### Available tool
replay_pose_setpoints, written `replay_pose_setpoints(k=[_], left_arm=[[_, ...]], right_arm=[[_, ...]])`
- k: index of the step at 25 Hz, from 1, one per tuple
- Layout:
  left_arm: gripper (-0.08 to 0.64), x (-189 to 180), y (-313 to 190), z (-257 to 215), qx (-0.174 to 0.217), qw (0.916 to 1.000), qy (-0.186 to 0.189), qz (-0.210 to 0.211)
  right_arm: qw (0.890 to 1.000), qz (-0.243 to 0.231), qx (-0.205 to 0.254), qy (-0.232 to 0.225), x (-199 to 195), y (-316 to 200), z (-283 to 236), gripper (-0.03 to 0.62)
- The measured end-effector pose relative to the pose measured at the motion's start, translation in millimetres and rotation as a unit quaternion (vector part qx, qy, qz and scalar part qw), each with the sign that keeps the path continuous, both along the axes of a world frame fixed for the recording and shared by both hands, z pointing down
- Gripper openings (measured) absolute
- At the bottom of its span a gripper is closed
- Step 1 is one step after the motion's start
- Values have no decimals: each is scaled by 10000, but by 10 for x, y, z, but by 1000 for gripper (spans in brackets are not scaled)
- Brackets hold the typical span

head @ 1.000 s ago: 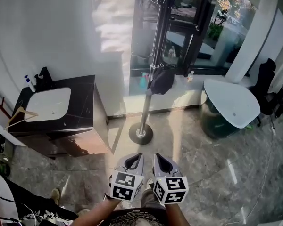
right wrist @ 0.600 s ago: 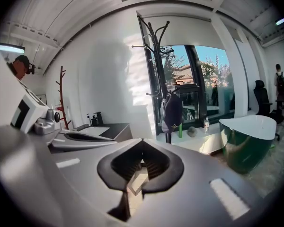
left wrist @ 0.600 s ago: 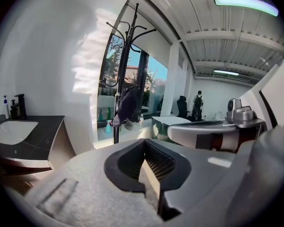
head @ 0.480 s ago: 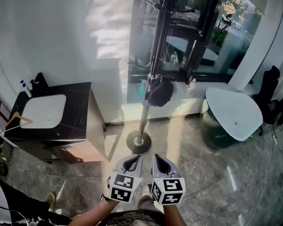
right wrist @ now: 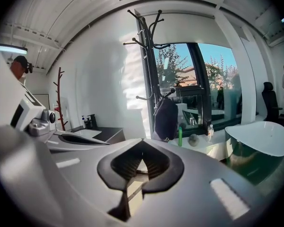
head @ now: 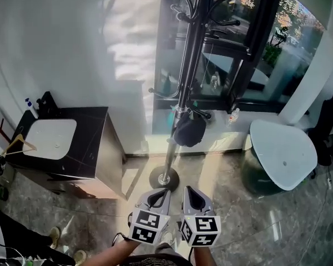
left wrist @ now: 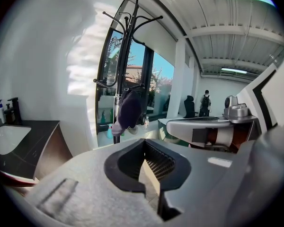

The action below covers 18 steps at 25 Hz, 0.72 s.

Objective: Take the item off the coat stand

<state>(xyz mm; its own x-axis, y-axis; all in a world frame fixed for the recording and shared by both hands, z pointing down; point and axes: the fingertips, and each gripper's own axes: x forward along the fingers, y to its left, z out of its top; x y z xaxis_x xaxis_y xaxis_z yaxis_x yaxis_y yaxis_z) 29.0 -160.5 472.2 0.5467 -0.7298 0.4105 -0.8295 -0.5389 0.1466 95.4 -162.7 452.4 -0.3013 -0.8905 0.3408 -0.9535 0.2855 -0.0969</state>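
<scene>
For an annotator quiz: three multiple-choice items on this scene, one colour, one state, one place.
1. The basin in the black cabinet is: A white; B red; C green.
2. The left gripper and right gripper are: A wide open; B shut, empty; C shut on cloth.
3. The dark item hangs: A in the basin; B on a low hook of the coat stand; C from the left gripper.
1 A: white against the dark top. 2 B: each gripper view shows jaws together, nothing between. 3 B: it dangles beside the pole.
</scene>
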Motion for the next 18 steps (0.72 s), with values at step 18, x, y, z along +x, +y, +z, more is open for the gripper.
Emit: replay_pose_setpoints(k=[18], left_arm=[[6, 494, -721, 20, 37, 9989, -228, -413]], right_arm=[[9983, -530, 85, -243, 425, -842, 72, 6]])
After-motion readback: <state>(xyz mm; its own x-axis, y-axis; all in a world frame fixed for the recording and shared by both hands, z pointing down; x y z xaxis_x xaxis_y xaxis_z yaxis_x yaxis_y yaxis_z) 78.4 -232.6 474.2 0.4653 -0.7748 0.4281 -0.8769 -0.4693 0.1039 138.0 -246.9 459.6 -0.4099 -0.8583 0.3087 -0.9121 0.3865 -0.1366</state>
